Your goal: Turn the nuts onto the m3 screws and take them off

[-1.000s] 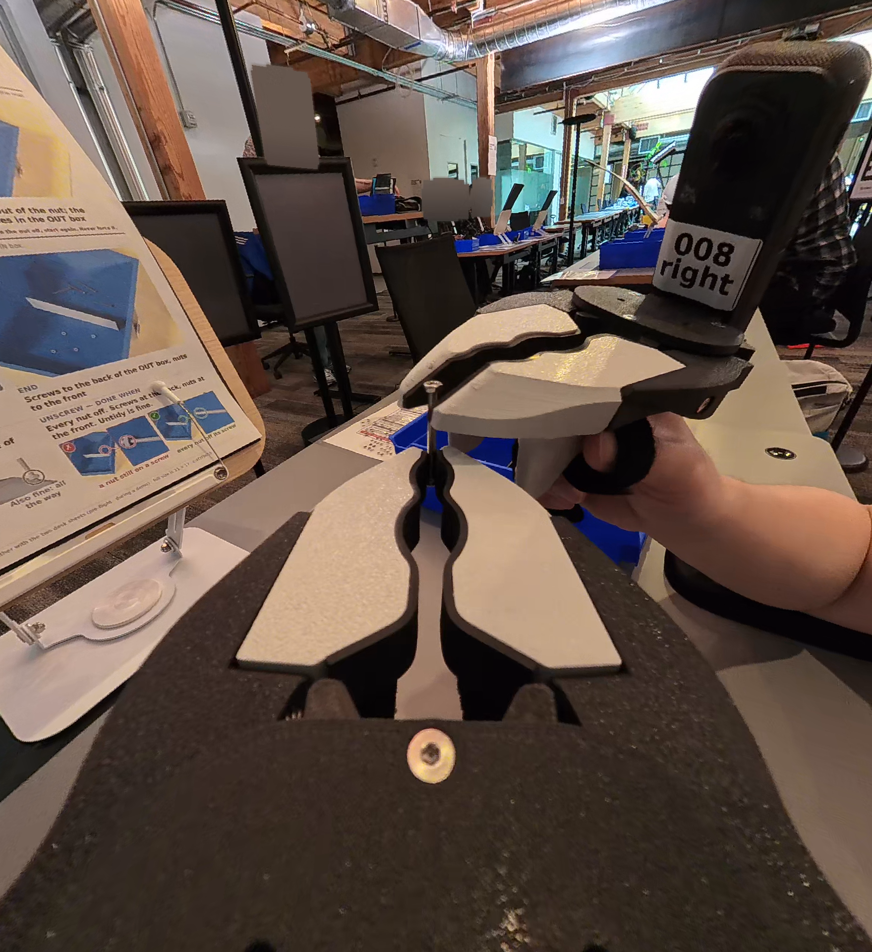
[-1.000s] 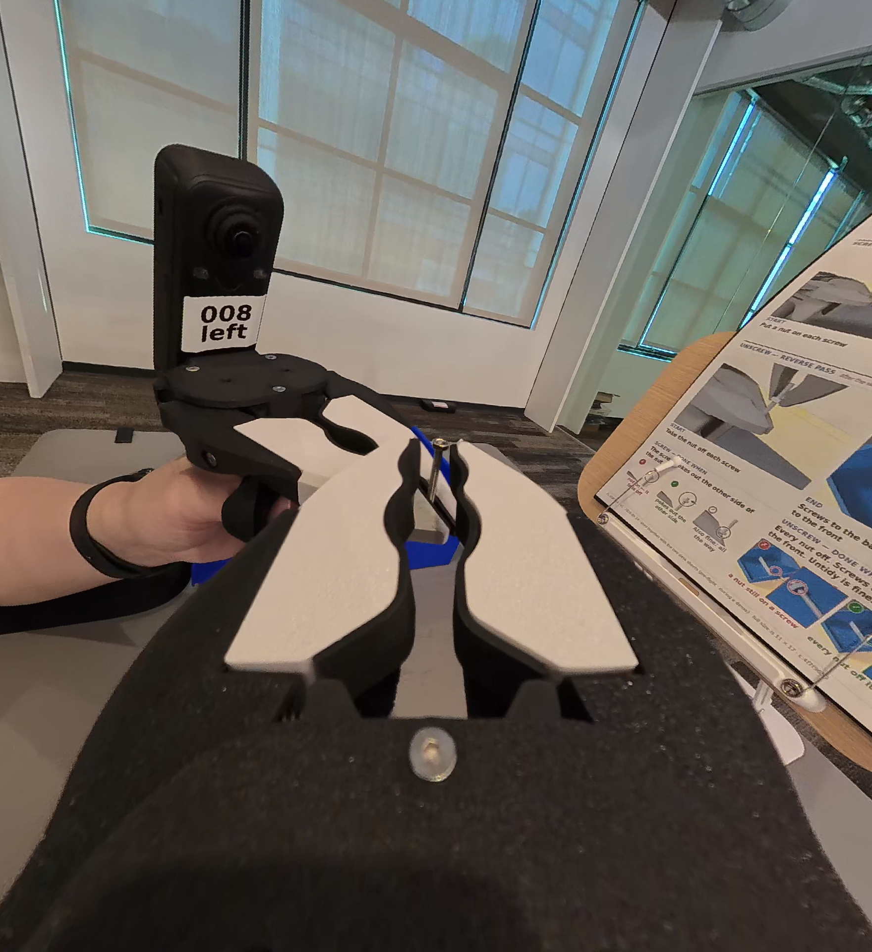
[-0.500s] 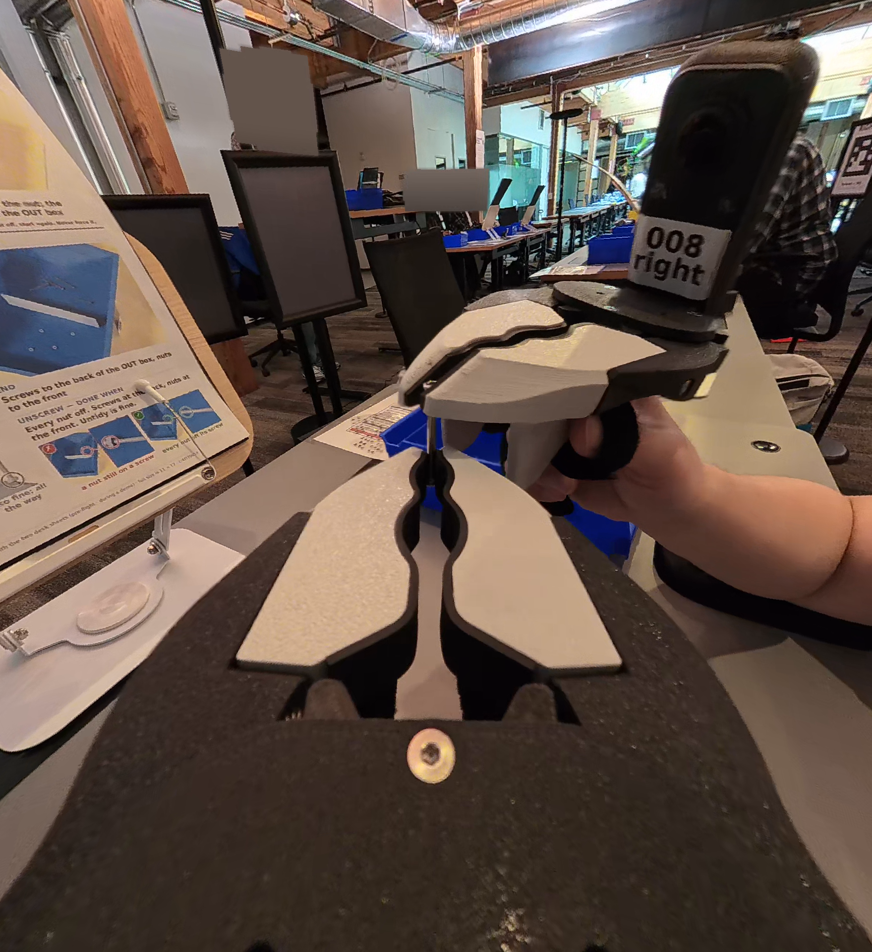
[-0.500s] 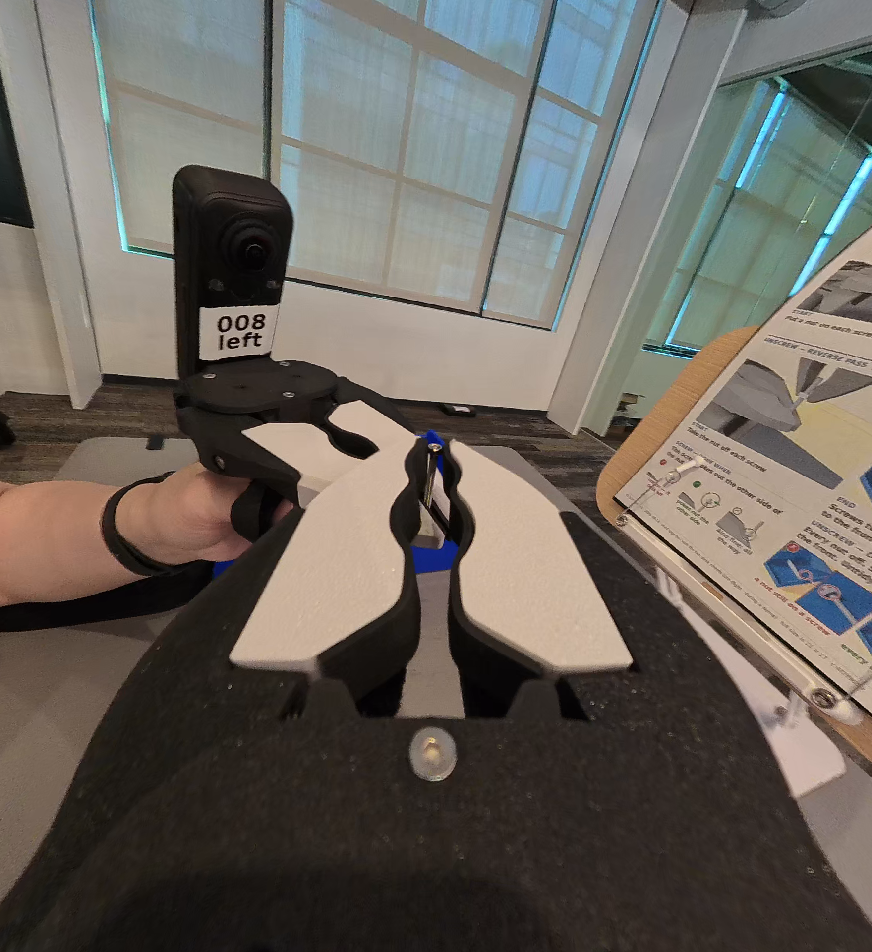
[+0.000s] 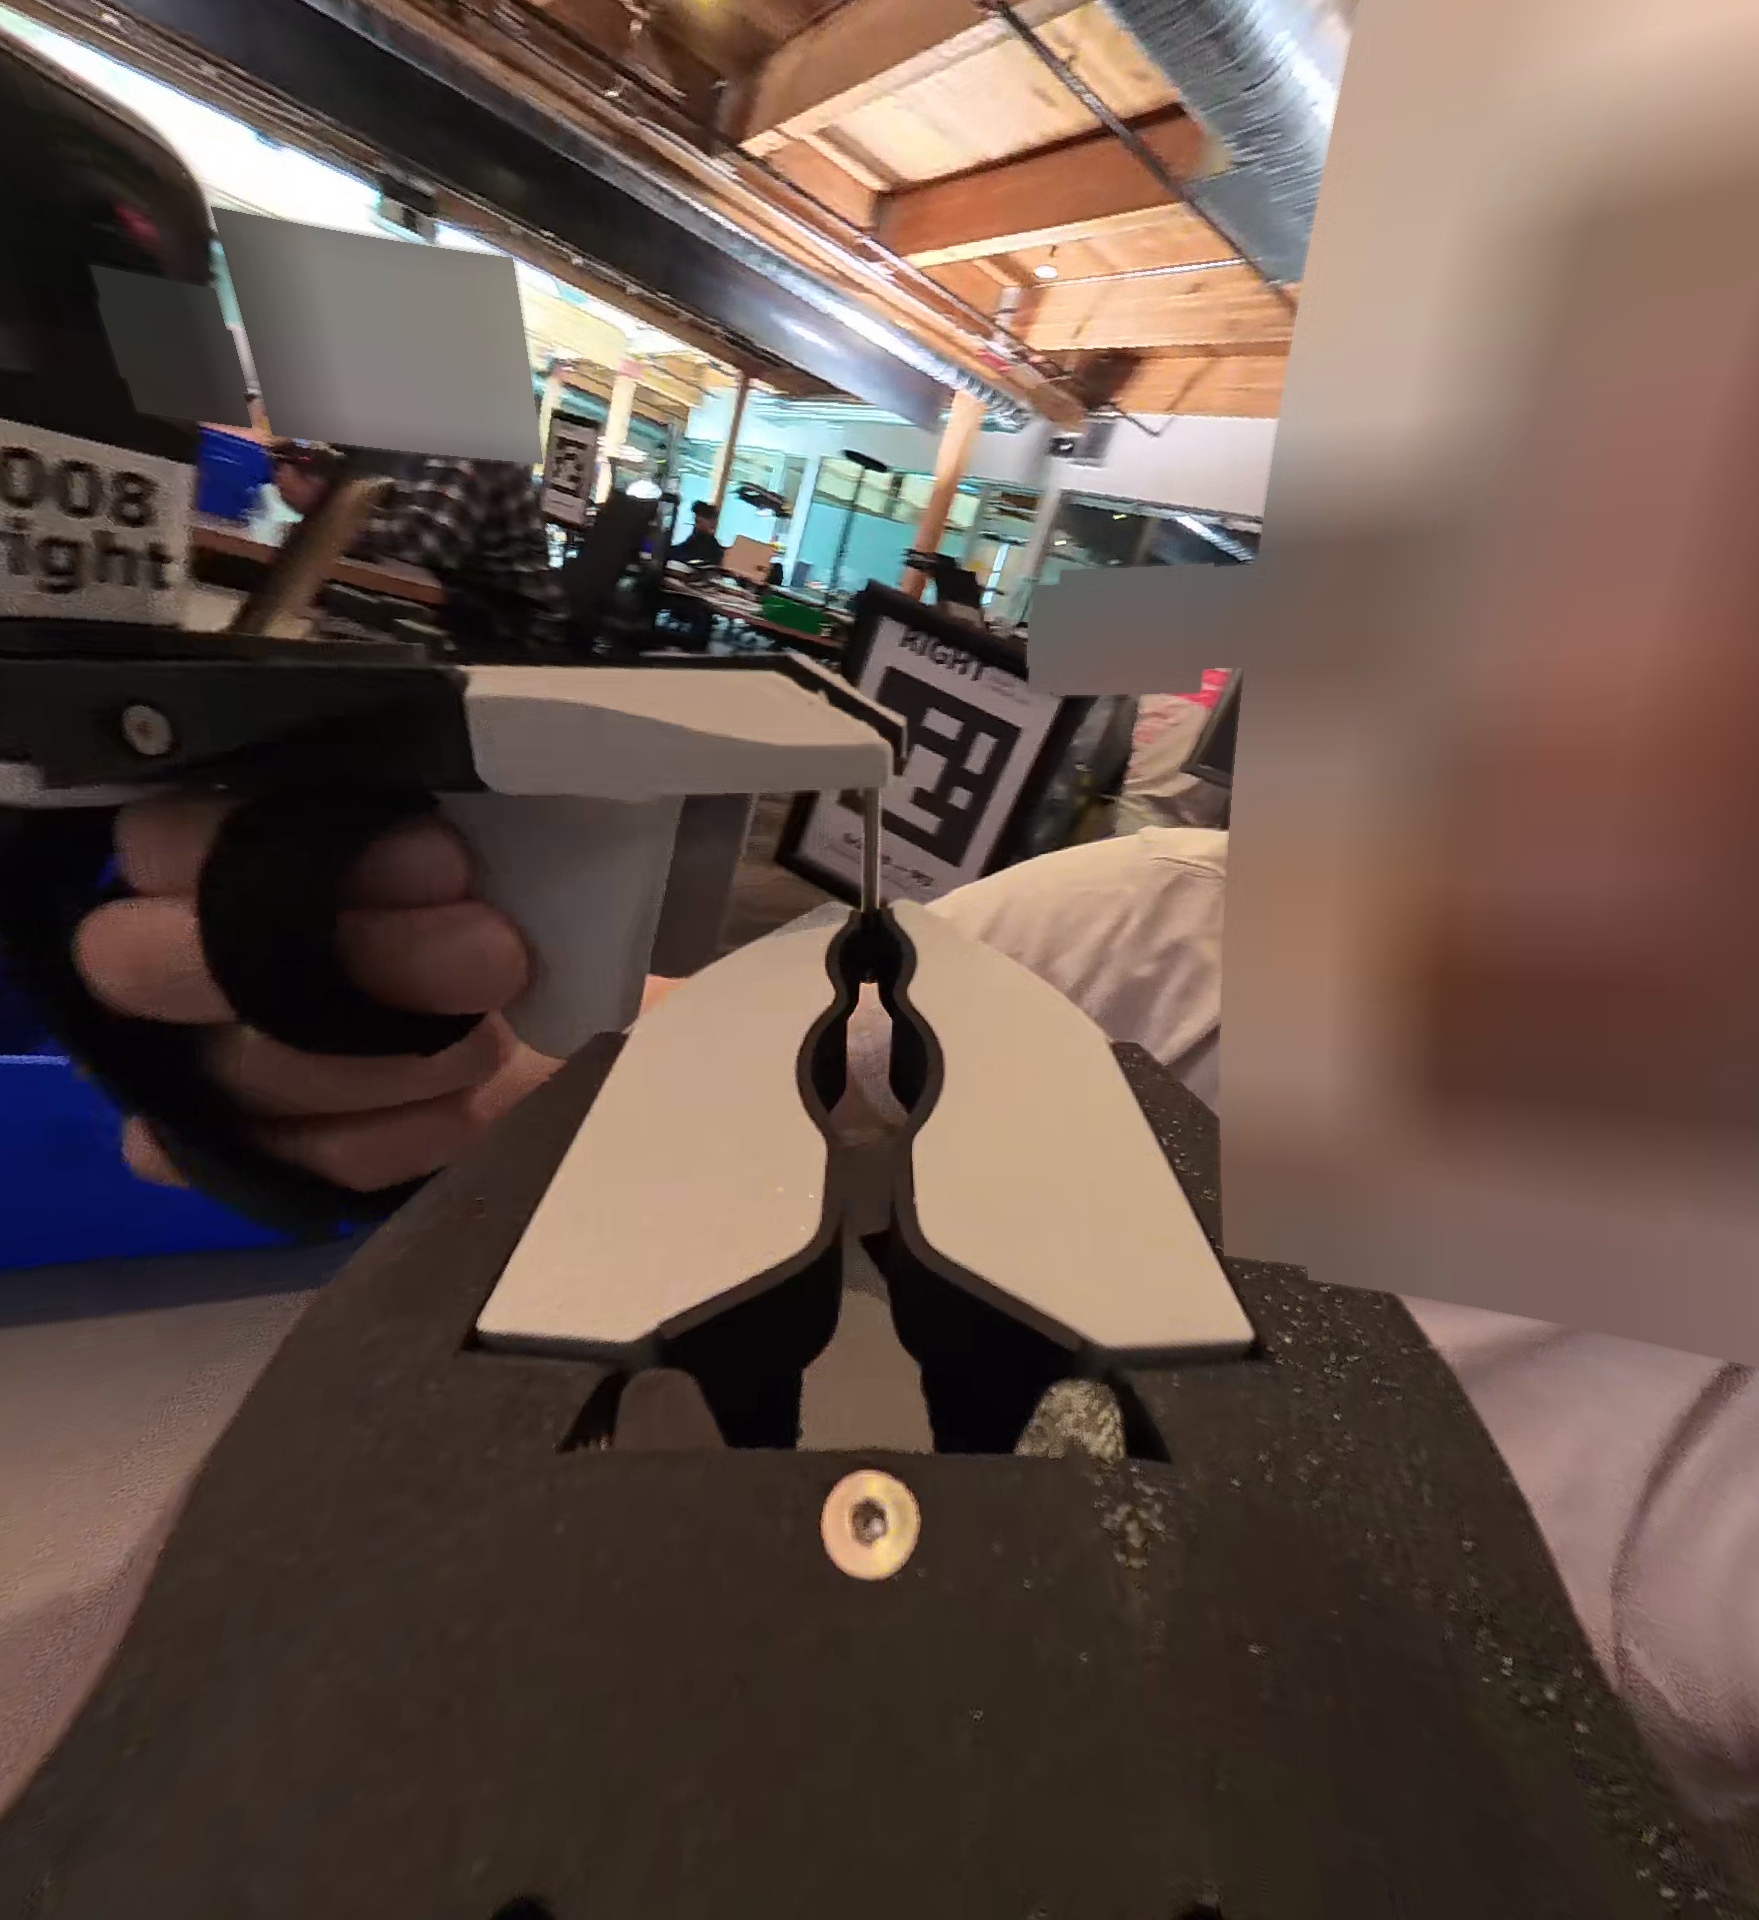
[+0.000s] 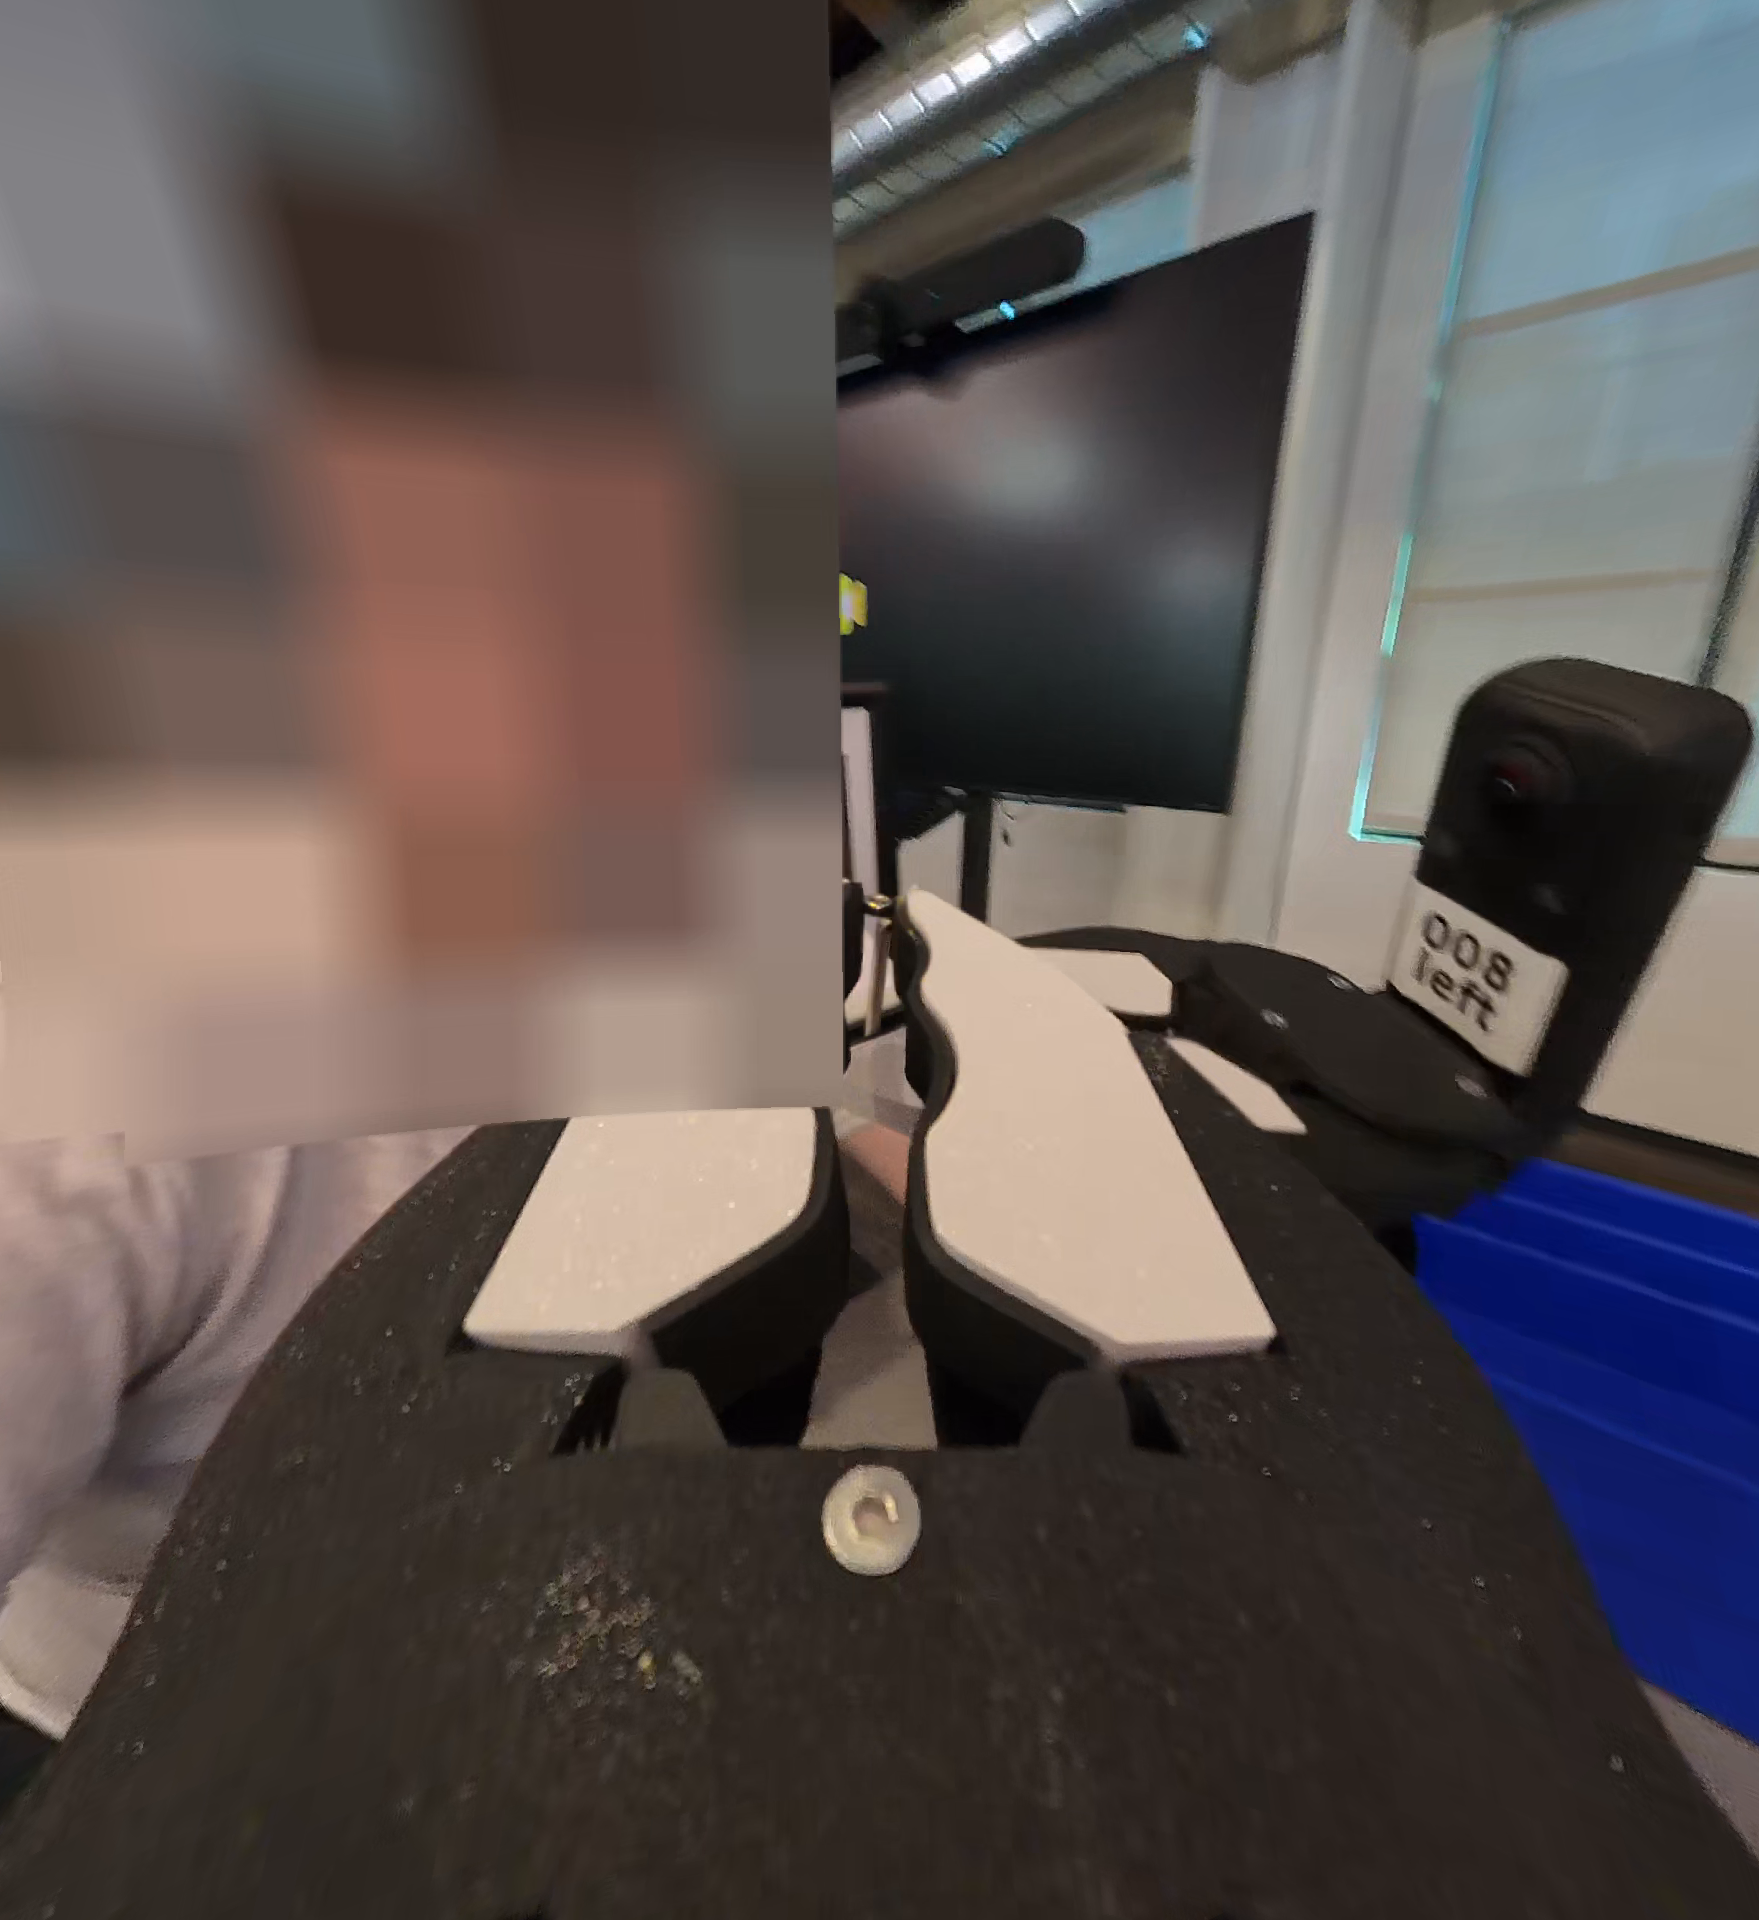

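Both tools have swung round in the last moment. A second ago they pointed out over the bench toward the instruction board, and now they point back at the person holding them, with the board gone from sight. Taking the screw (image 5: 867,852) as the mark: well off to its left and lower sits the blue bin (image 5: 13,1153). Nearer on that side a hand (image 5: 314,987) grips the handle of the right claw (image 5: 880,764), which lies flat and edge-on with its tip right over the screw's top. That claw is drawn narrow, but one of its fingers is hidden where it meets the screw, so I cannot tell whether it is truly pinching. The screw stands upright, its lower end nipped in the tips of the left claw (image 5: 867,925), which is closed down to a sliver on it. Behind and just right of the screw stands a framed marker card (image 5: 958,769), then the person's pale shirt (image 5: 1093,935). I can't make out a nut; it is too small. To my eye the swing looks like one turn of the threading, the screw never leaving the tips, with more turns likely needed.
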Tool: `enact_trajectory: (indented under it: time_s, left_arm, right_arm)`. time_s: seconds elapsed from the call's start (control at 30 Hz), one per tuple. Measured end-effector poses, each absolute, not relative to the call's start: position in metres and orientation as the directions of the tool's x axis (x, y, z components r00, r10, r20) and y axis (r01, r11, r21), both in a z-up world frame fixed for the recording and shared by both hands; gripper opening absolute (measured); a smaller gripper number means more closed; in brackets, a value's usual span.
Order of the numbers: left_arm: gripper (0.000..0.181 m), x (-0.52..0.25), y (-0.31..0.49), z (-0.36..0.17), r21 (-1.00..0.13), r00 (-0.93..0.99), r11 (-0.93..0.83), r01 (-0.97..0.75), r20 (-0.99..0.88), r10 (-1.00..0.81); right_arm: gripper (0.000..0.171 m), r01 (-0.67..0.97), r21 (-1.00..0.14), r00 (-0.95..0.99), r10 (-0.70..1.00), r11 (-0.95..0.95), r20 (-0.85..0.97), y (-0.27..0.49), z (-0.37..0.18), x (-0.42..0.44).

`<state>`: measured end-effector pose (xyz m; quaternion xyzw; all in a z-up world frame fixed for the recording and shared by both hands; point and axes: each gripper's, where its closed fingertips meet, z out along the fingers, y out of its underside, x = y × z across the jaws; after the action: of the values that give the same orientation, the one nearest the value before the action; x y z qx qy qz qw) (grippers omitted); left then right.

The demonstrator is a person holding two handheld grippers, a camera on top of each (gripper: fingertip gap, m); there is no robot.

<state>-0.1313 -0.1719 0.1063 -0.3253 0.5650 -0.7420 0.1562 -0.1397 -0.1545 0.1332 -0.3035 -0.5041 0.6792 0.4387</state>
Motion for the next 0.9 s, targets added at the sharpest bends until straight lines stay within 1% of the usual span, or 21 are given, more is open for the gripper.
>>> enact_trajectory:
  time_s: [0.07,0.13,0.23,0.3,0.33,0.37,0.4,0.43,0.47,0.5,0.53,0.57,0.67,0.73,0.8,0.87,0.9]
  left_arm:
    - [0.002,-0.133,-0.178,0.107,-0.934,-0.77,-0.326,-0.147,0.315,-0.555]
    - [0.002,-0.13,-0.178,0.102,-0.94,-0.756,-0.306,-0.153,0.31,-0.576]
    - [0.002,-0.129,-0.174,0.101,-0.948,-0.736,-0.286,-0.142,0.294,-0.61]
    - [0.002,-0.129,-0.166,0.104,-0.951,-0.71,-0.286,-0.12,0.284,-0.645]
    - [0.002,-0.128,-0.16,0.106,-0.953,-0.684,-0.286,-0.104,0.277,-0.675]
    - [0.002,-0.128,-0.152,0.107,-0.955,-0.652,-0.283,-0.092,0.272,-0.707]
    - [0.001,-0.128,-0.146,0.109,-0.956,-0.628,-0.281,-0.082,0.269,-0.73]
    - [0.001,-0.129,-0.142,0.111,-0.957,-0.606,-0.278,-0.079,0.268,-0.749]
    - [0.001,-0.131,-0.138,0.112,-0.96,-0.587,-0.27,-0.08,0.264,-0.766]
    - [0.001,-0.132,-0.136,0.114,-0.963,-0.572,-0.259,-0.078,0.256,-0.779]
    - [0.001,-0.133,-0.134,0.115,-0.967,-0.556,-0.244,-0.075,0.244,-0.795]
    - [0.001,-0.133,-0.132,0.115,-0.971,-0.539,-0.225,-0.075,0.23,-0.811]
    - [0.001,-0.134,-0.132,0.115,-0.981,-0.513,-0.179,-0.077,0.193,-0.837]
    - [0.002,-0.134,-0.133,0.114,-0.982,-0.508,-0.169,-0.084,0.188,-0.841]
    - [0.002,-0.133,-0.132,0.113,-0.981,-0.499,-0.172,-0.091,0.194,-0.845]
    - [0.001,-0.132,-0.131,0.112,-0.98,-0.492,-0.176,-0.096,0.2,-0.848]
    - [0.001,-0.132,-0.13,0.112,-0.979,-0.49,-0.179,-0.096,0.203,-0.848]
  right_arm:
    - [0.005,-0.325,-0.936,-0.47,0.882,-0.135,0.037,-0.158,0.137,-0.136]
    - [0.005,-0.329,-0.934,-0.472,0.881,-0.138,0.036,-0.157,0.137,-0.135]
    - [0.005,-0.334,-0.936,-0.426,0.903,-0.112,0.045,-0.153,0.139,-0.134]
    - [0.005,-0.311,-0.946,-0.325,0.946,-0.095,0.012,-0.139,0.144,-0.132]
    - [0.005,-0.27,-0.96,-0.233,0.972,-0.075,-0.01,-0.13,0.147,-0.129]
    - [0.005,-0.187,-0.981,-0.119,0.992,-0.053,-0.03,-0.12,0.147,-0.123]
    - [0.005,-0.05,-0.998,0.006,0.999,-0.046,-0.047,-0.112,0.14,-0.111]
    - [0.005,0.129,-0.99,0.171,0.984,-0.066,-0.044,-0.102,0.126,-0.092]
    - [0.005,0.302,-0.947,0.357,0.934,-0.11,0.005,-0.091,0.107,-0.062]
    - [0.005,0.449,-0.877,0.491,0.867,-0.171,0.082,-0.088,0.088,-0.027]
    - [0.005,0.563,-0.78,0.576,0.806,-0.272,0.135,-0.093,0.066,0.011]
    - [0.005,0.624,-0.678,0.62,0.775,-0.388,0.127,-0.106,0.042,0.042]
    - [0.005,0.629,-0.436,0.699,0.713,-0.644,-0.044,-0.144,-0.02,0.1]
    - [0.005,0.564,-0.299,0.771,0.621,-0.769,-0.142,-0.148,-0.051,0.127]
    - [0.005,0.513,-0.213,0.805,0.552,-0.832,-0.216,-0.142,-0.077,0.141]
    - [0.005,0.493,-0.116,0.821,0.506,-0.862,-0.266,-0.14,-0.101,0.15]
    - [0.006,0.488,-0.085,0.819,0.49,-0.869,-0.297,-0.14,-0.109,0.15]
